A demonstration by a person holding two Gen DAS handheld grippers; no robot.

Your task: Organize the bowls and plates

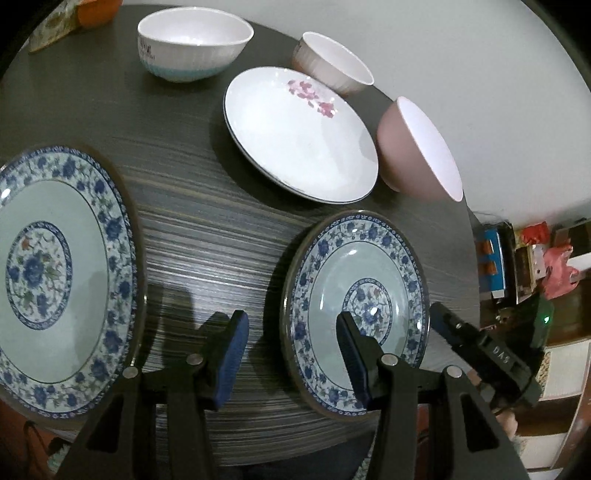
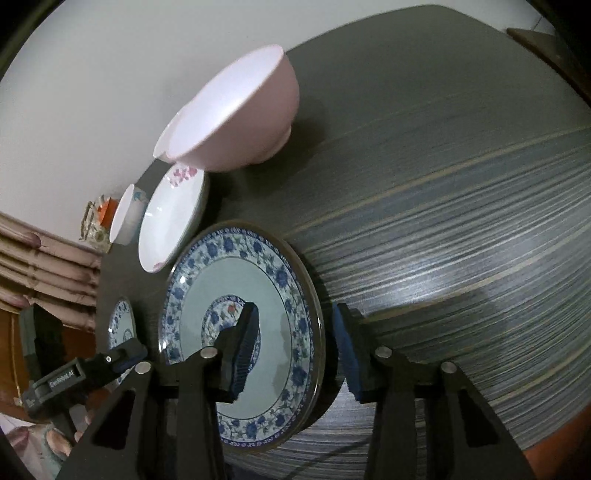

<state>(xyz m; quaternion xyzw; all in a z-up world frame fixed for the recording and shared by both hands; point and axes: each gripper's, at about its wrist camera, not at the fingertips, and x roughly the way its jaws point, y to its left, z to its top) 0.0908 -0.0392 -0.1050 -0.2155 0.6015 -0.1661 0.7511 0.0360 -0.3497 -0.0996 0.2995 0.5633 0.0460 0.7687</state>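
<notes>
A small blue-flowered plate (image 1: 332, 266) (image 2: 229, 280) lies on the dark striped table (image 1: 207, 236) near its front edge. My left gripper (image 1: 293, 354) is open and straddles the plate's left rim, one pad over the plate and one outside it. My right gripper (image 2: 295, 350) is open across the opposite rim; one of its fingers (image 1: 443, 325) shows in the left wrist view. A larger matching plate (image 1: 55, 280) (image 2: 122, 321) lies to the left. Behind are a white plate with pink flowers (image 1: 299, 136) (image 2: 173, 221), a pink bowl (image 1: 417, 151) (image 2: 236, 118), a wide white bowl (image 1: 192, 40) and a ribbed white bowl (image 1: 332, 62).
The pink bowl stands close to the table's far edge by the white wall. An orange object and a patterned box (image 1: 51, 29) sit at the far corner. Boxes and bags (image 1: 535, 258) crowd the floor beyond the table's right end. Bare tabletop (image 2: 443, 221) stretches right of the plate.
</notes>
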